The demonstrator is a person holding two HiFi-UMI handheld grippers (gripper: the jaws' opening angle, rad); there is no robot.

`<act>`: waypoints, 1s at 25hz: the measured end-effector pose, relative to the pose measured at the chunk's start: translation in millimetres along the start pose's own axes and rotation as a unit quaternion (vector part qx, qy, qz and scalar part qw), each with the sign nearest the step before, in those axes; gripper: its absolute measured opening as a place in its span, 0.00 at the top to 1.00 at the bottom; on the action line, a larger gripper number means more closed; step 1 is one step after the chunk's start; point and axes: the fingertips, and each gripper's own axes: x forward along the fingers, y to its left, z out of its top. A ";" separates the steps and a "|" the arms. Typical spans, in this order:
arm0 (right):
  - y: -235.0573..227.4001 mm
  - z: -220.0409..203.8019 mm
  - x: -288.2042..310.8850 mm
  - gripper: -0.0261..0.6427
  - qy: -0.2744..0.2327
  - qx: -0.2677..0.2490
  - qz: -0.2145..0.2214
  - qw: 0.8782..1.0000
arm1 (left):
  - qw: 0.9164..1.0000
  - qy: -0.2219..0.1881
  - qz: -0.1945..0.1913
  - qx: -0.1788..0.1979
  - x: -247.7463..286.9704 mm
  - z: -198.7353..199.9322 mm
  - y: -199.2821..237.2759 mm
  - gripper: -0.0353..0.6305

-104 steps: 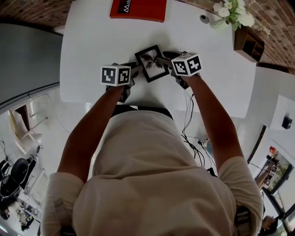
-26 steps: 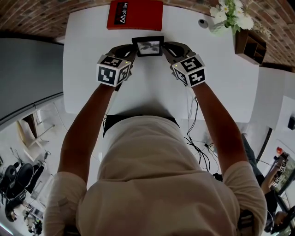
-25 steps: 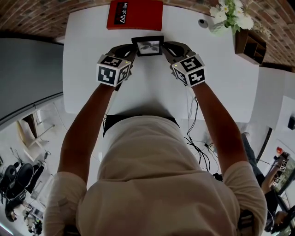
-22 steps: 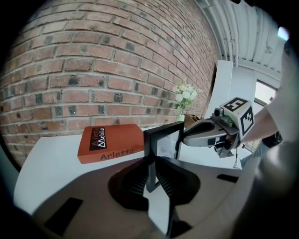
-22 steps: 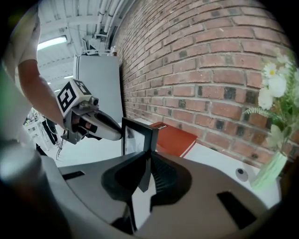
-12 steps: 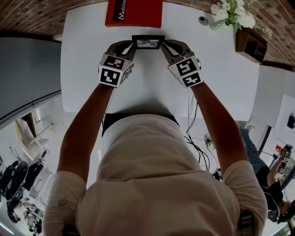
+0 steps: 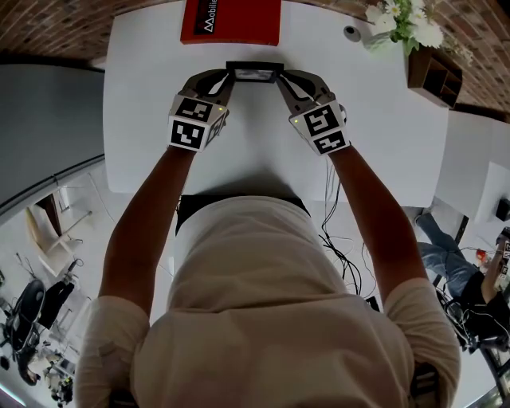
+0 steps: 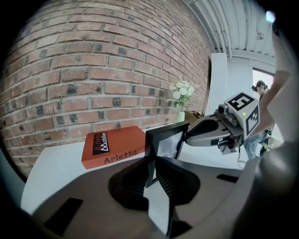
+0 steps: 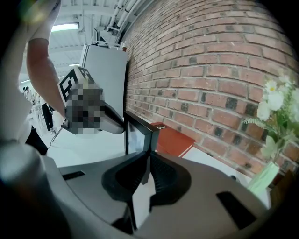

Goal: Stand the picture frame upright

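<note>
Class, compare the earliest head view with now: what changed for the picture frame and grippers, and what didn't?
The picture frame moved across the table toward the red book and tipped from face-up to upright, edge-on from above. The left gripper and right gripper travelled with it, jaws still clamped on its side edges. The red book and flowers stayed put.

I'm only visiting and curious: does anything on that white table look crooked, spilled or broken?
Nothing stands out. The black picture frame is upright, its side edges clamped by the left gripper and the right gripper. The flat red box lies behind it; the white flowers stand upright.
</note>
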 end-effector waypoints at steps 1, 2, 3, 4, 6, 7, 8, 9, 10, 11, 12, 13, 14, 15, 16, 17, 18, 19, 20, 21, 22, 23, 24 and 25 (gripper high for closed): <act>0.4 -0.2 -0.1 0.91 -0.001 0.000 0.000 1.000 | 1.000 0.000 0.000 0.000 -0.3 -0.6 -0.2 0.89; 0.7 -0.4 -0.3 0.91 -0.001 -0.001 -0.001 1.000 | 1.000 0.000 -0.001 0.000 -0.5 -1.0 -0.5 0.89; 0.8 -0.6 -0.7 0.91 -0.002 -0.002 -0.001 1.000 | 1.000 0.000 -0.001 0.000 -0.5 -1.3 -0.8 0.89; 0.9 -0.8 -1.0 0.91 -0.002 -0.003 -0.001 1.000 | 1.000 0.000 -0.002 0.000 -0.5 -1.4 -1.1 0.89; 1.2 -0.8 -1.3 0.91 -0.002 -0.003 -0.002 1.000 | 1.000 0.001 -0.004 -0.001 -1.0 -1.5 -1.3 0.88; 1.1 -0.9 -1.4 0.91 -0.002 -0.002 -0.002 1.000 | 1.000 0.000 -0.006 -0.003 -1.1 -1.1 -1.5 0.88; 0.9 -1.1 -1.3 0.91 -0.002 -0.002 -0.003 1.000 | 1.000 0.000 -0.007 -0.006 -1.1 -0.6 -1.6 0.88; 0.7 -1.2 -1.2 0.91 -0.003 -0.001 -0.004 1.000 | 1.000 -0.001 -0.008 -0.009 -1.0 -0.1 -1.6 0.88; 0.7 -1.3 -1.1 0.91 -0.003 -0.001 -0.005 1.000 | 1.000 -0.001 -0.008 -0.012 -1.2 0.1 -1.6 0.88; 0.8 -1.2 -0.9 0.91 -0.003 0.000 -0.006 1.000 | 1.000 -0.001 -0.008 -0.013 -1.4 0.2 -1.4 0.88; 0.8 -1.0 -0.7 0.91 -0.003 0.001 -0.006 1.000 | 1.000 -0.001 -0.008 -0.014 -1.5 0.0 -1.1 0.88; 0.8 -0.9 -0.5 0.91 -0.003 0.002 -0.006 1.000 | 1.000 -0.001 -0.008 -0.015 -1.4 -0.4 -0.8 0.88; 0.8 -0.9 -0.3 0.91 -0.004 0.003 -0.006 1.000 | 1.000 -0.001 -0.008 -0.016 -1.2 -0.8 -0.6 0.88; 0.8 -1.0 -0.3 0.91 -0.004 0.004 -0.006 1.000 | 1.000 -0.001 -0.008 -0.017 -1.1 -1.0 -0.5 0.88; 0.9 -1.1 -0.4 0.91 -0.004 0.006 -0.005 1.000 | 1.000 0.000 -0.008 -0.017 -1.1 -1.1 -0.6 0.88; 0.9 -1.3 -0.7 0.91 -0.004 0.007 -0.005 1.000 | 1.000 0.000 -0.008 -0.018 -1.2 -1.1 -0.8 0.88; 0.8 -1.3 -0.9 0.91 -0.004 0.008 -0.005 1.000 | 1.000 0.000 -0.009 -0.018 -1.3 -1.0 -1.0 0.88; 0.7 -1.2 -0.8 0.91 -0.003 0.009 -0.005 1.000 | 1.000 0.001 -0.009 -0.018 -1.3 -1.2 -1.1 0.87; 0.8 -1.2 -0.6 0.91 -0.004 0.011 -0.005 1.000 | 1.000 0.002 -0.009 -0.018 -1.3 -1.7 -1.2 0.87; 0.7 -1.3 -0.4 0.91 -0.004 0.014 -0.005 1.000 | 1.000 0.004 -0.009 -0.017 -1.3 -2.2 -1.4 0.86; 0.6 -1.5 -0.2 0.91 -0.003 0.016 -0.005 1.000 | 1.000 0.005 -0.009 -0.017 -1.3 -2.6 -1.6 0.86; 0.4 -1.5 -0.1 0.91 -0.003 0.017 -0.005 1.000 | 1.000 0.006 -0.009 -0.017 -1.3 -2.7 -1.5 0.86; 0.1 -1.5 -0.1 0.91 -0.003 0.019 -0.005 1.000 | 1.000 0.006 -0.008 -0.016 -1.5 -2.7 -1.2 0.85; -0.2 -1.5 -0.1 0.91 -0.003 0.021 -0.005 1.000 | 1.000 0.006 -0.007 -0.017 -1.7 -3.1 -0.9 0.85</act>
